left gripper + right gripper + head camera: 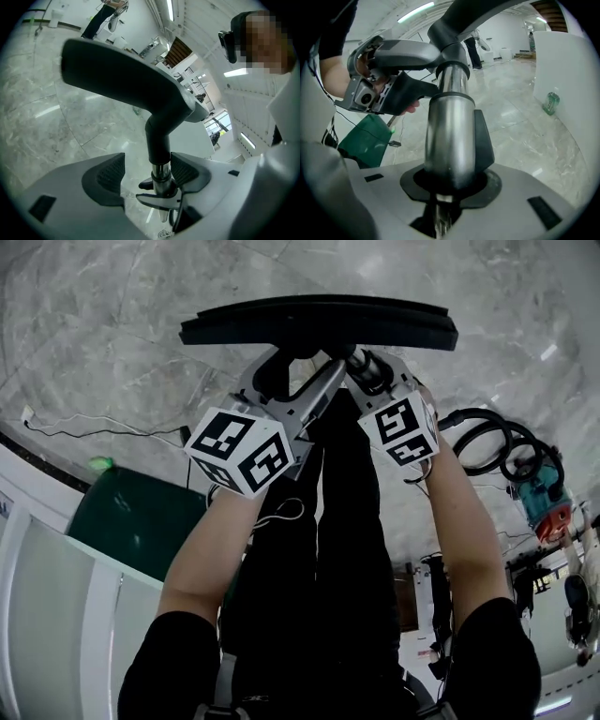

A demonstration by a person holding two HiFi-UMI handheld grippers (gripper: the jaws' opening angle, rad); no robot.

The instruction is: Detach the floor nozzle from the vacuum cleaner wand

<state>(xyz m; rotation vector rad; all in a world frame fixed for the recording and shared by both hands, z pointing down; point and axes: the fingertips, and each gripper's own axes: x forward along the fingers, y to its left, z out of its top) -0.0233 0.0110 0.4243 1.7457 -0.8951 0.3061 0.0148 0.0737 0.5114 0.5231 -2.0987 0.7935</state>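
Observation:
The black floor nozzle (319, 322) is lifted off the marble floor, its wide bar across the top of the head view. Its black neck (159, 136) runs down onto the metal wand (161, 180). My left gripper (146, 172) is open, its ribbed pads (105, 176) standing either side of the neck joint without pressing it. My right gripper (452, 154) is shut on the metal wand (450, 136) just below the neck, one black pad (483, 140) against the tube. In the head view the left gripper (281, 381) and the right gripper (370, 371) sit side by side under the nozzle.
A dark green bin (141, 521) stands at the left by a white partition (56, 615). A thin cable (94, 432) lies on the floor. At the right are a coiled black hose (492, 442) and a blue and red machine (542, 495).

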